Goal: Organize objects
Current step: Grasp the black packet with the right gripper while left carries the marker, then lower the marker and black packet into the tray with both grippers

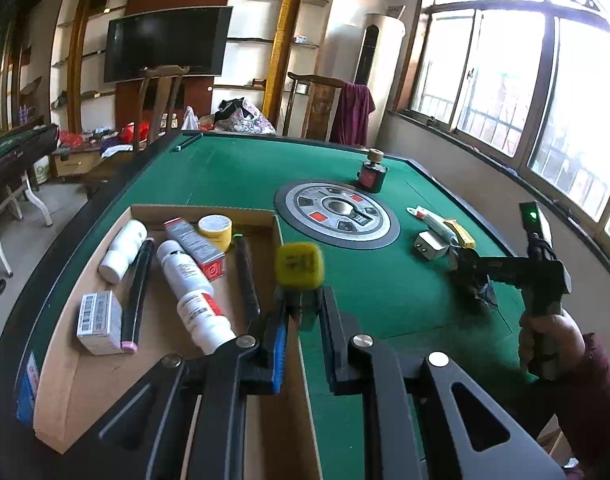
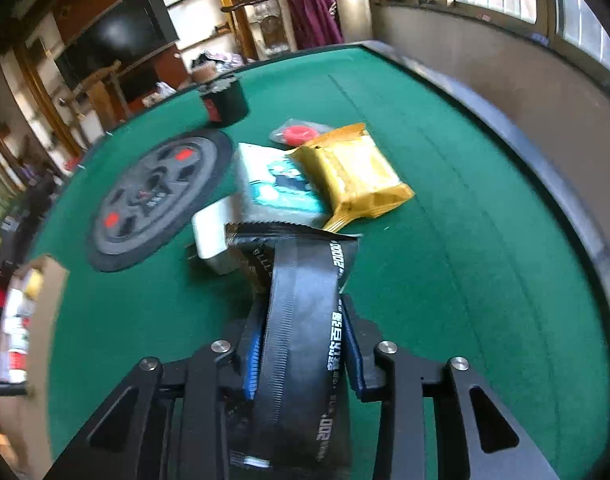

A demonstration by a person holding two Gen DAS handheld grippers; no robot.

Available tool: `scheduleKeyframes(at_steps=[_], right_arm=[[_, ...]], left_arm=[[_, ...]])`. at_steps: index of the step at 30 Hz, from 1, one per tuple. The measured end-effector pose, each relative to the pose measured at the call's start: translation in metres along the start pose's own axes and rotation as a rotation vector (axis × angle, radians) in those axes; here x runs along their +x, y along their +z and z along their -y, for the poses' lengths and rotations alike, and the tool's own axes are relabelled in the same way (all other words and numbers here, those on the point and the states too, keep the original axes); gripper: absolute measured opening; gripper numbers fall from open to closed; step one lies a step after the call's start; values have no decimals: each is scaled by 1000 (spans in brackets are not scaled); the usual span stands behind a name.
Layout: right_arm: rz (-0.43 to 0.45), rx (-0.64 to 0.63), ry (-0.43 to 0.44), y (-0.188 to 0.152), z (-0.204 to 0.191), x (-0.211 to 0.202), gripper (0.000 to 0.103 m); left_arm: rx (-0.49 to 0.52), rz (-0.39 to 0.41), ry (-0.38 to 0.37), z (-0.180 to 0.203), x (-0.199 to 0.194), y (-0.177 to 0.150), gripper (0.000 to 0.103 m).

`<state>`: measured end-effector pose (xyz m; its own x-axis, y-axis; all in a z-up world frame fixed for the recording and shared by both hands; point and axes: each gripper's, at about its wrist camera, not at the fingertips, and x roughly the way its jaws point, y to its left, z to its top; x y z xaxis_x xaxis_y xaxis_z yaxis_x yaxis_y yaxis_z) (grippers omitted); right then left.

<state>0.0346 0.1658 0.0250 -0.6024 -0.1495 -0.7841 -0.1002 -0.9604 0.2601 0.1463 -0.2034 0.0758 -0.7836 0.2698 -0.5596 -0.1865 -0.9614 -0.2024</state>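
Over the green counter (image 2: 445, 240) — right gripper (image 2: 301, 344) clenched on black foil sachet (image 2: 301, 320) | light, crinkly, slippery; pinch mid-body | left gripper (image 1: 301, 308) grasping yellow cube (image 1: 299, 266)

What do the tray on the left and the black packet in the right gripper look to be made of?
Tray: likely cardboard or fibreboard, matte tan, with raw-looking cut edges. Black packet: probably plastic film, glossy, with serrated sealed edges and white print; held between the right gripper pads.

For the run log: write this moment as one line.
left gripper: shut on yellow cube, over box edge | right gripper: shut on black packet | table: packets, charger left
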Motion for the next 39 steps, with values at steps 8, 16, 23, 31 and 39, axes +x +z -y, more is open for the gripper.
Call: scheduleKeyframes(at_steps=[8,16,23,31,39], right_arm=[[26,-49,209,-9,-31,-30,35],[-2,-192,389,-11,-115,-52,35],[-128,-285,523,-29,-197,-34,36],[-255,-414,521,-62,-274,1,36],[-249,-489,388,-67,-312,29,36]], left_arm=[[-3,49,-36,-6,-24,-5,15],[-42,55,-54,-35,-63,0,15],[-35,-7,80,-63,-78,2,15],[-92,-122,146,-104,-46,-8,15],[-94,-137,147,-114,-17,5,15]])
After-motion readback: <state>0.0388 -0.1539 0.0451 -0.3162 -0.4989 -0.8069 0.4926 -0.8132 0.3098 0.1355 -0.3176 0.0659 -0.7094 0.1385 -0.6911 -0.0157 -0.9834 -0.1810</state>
